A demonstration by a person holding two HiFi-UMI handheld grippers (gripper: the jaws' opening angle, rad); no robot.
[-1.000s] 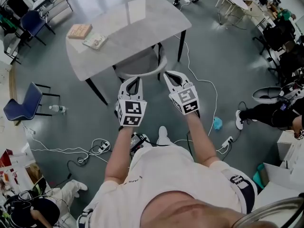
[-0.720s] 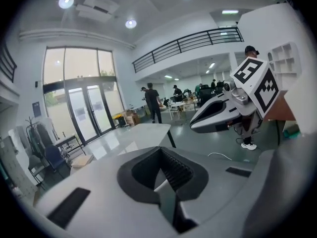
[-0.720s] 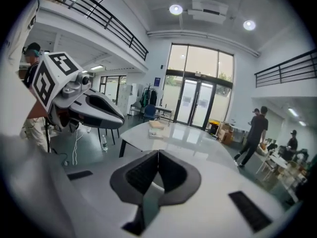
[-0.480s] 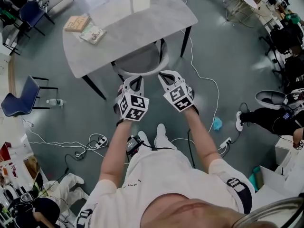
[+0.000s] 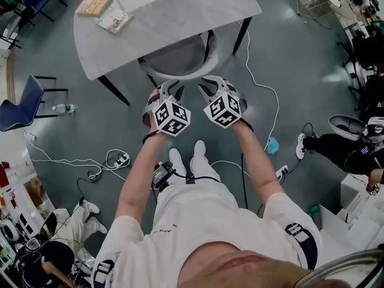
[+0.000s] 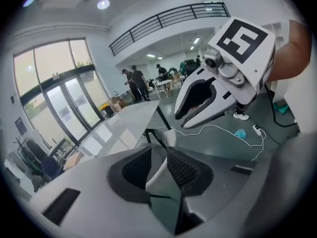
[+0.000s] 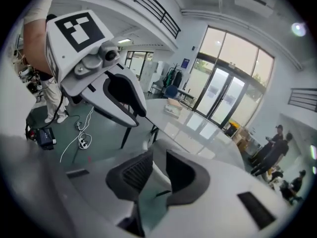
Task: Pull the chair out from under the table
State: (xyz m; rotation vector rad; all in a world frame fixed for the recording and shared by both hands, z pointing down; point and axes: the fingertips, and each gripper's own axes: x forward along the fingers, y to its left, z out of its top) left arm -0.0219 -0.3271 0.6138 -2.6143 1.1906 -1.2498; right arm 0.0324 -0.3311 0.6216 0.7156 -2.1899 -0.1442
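The chair [image 5: 179,59], with a grey seat and a pale curved back rim [image 5: 180,77], stands tucked under the grey table [image 5: 162,14]. Both grippers hang side by side at that rim, pointing down toward it. My left gripper [image 5: 170,89] has just been opening its jaws, and in the left gripper view the pale rim [image 6: 157,168] shows in the narrow gap of the left gripper [image 6: 159,158]. My right gripper [image 5: 209,87] has also just been opening. The chair rim [image 7: 159,178] runs between the pads of the right gripper [image 7: 157,165]. I cannot see either pair of pads pressing on the rim.
Two books [image 5: 94,5] [image 5: 115,20] lie on the table's left end. A blue chair [image 5: 21,104] and a bottle [image 5: 62,108] are at the left. Cables and power strips [image 5: 117,159] trail over the floor around my feet [image 5: 186,161]. A person's legs [image 5: 333,146] reach in at the right.
Both grippers have sunk and moved forward to the chair's back rim. Their jaws, shut before, now stand a little apart.
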